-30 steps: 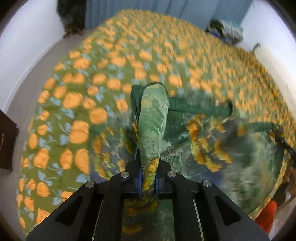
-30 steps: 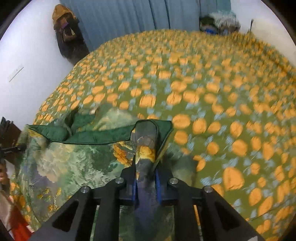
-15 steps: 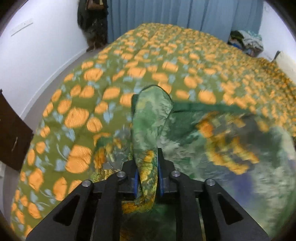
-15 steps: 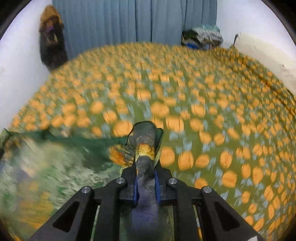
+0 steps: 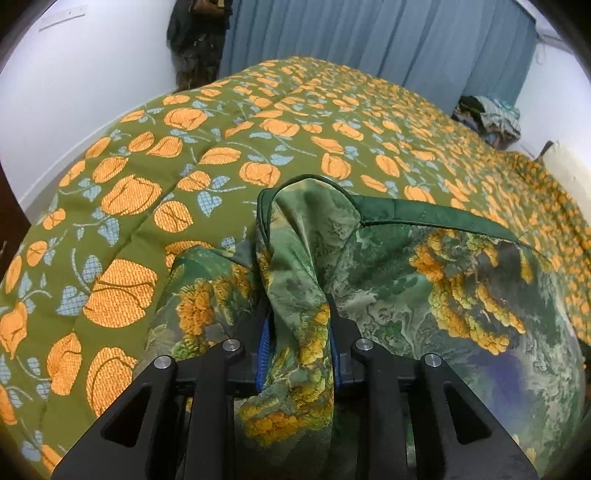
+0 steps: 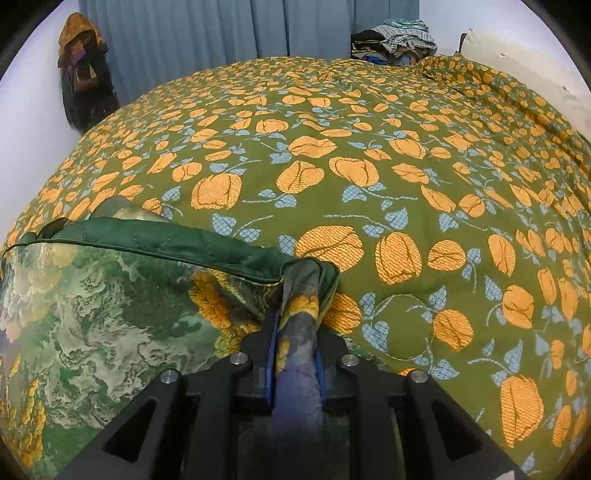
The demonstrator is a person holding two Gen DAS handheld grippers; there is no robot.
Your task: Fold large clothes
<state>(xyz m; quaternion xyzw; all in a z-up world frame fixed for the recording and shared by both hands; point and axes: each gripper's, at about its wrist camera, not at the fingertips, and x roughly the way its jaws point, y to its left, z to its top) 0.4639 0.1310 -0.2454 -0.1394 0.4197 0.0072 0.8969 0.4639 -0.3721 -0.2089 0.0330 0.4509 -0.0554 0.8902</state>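
**A:** Garment (image 5: 424, 288) first: where does it lie?

**B:** It is a large green printed piece with orange flower clusters and a dark green quilted lining (image 6: 177, 240). It is spread on the bedspread (image 6: 369, 155), near the edge closest to the cameras, with its top hem turned over so the lining shows as a band.

**A:** And the grippers?

**B:** The left gripper (image 5: 297, 325) has one corner of the garment between its fingers; its jaws are opening, and a gap already shows beside the blue pad (image 5: 264, 347) on the left, so the cloth sits loose there. The right gripper (image 6: 297, 332) has the other corner bunched between its fingers; its jaws are also opening, yet the pads still press on the fabric.

**A:** What lies around?

**B:** The bedspread is olive with orange tulips and pale blue leaves. Behind it hangs a blue curtain (image 6: 184, 33). A pile of clothes (image 6: 399, 42) sits at the far right corner, and dark clothing (image 6: 83, 70) hangs on the white wall at the left.
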